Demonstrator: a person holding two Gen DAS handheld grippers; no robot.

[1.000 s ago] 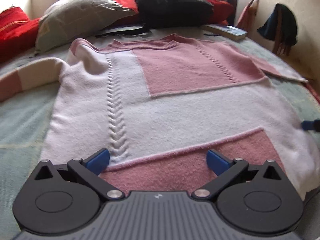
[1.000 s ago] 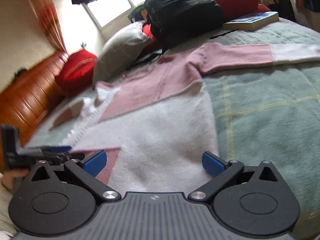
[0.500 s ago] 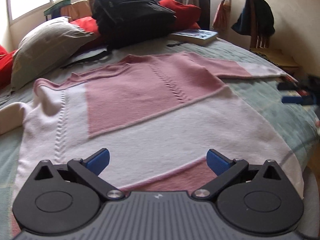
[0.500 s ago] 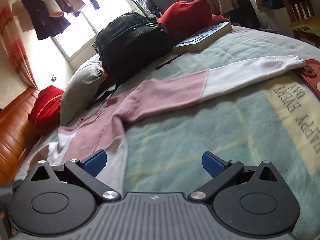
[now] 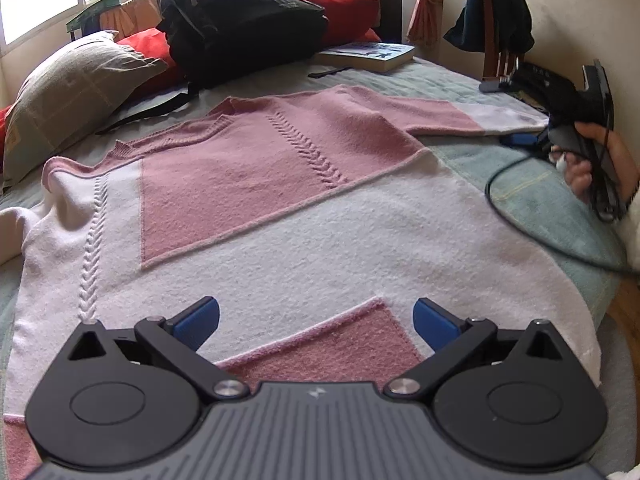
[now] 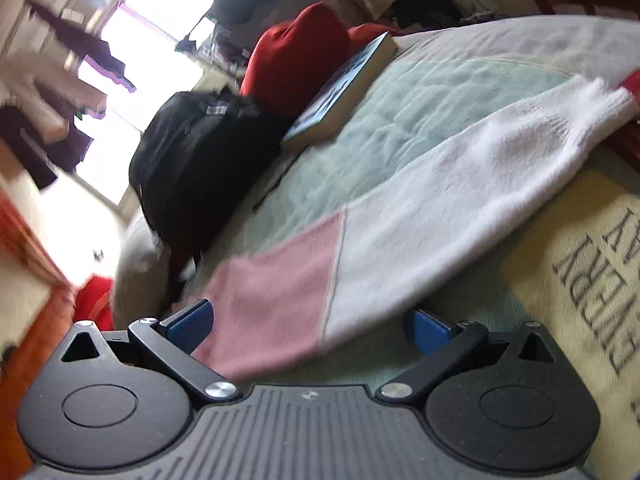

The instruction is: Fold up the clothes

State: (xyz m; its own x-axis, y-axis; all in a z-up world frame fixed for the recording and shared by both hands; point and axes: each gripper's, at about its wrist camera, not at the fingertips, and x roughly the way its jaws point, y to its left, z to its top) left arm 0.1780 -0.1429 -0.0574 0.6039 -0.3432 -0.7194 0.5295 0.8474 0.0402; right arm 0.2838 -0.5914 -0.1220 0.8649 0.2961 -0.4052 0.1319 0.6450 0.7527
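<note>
the right tool point(image 6: 308, 322) is swinging over from the sweater's body to its sleeve point(image 6: 420, 232), wide open around it, not pinching yet. the left tool point(image 5: 316, 318) is waiting open over the sweater point(image 5: 320, 240), flat on the bed point(image 5: 460, 84). sleeve fold coming, probably.

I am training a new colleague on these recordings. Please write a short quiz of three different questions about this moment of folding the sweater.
1. True or false: the left gripper is open above the sweater.
2. The right gripper is at which part? A collar, B sleeve, C hem.
3. Fill in: a ___ lies on the bed beside the backpack.

Key: 1 true; 2 B; 3 book.
</note>
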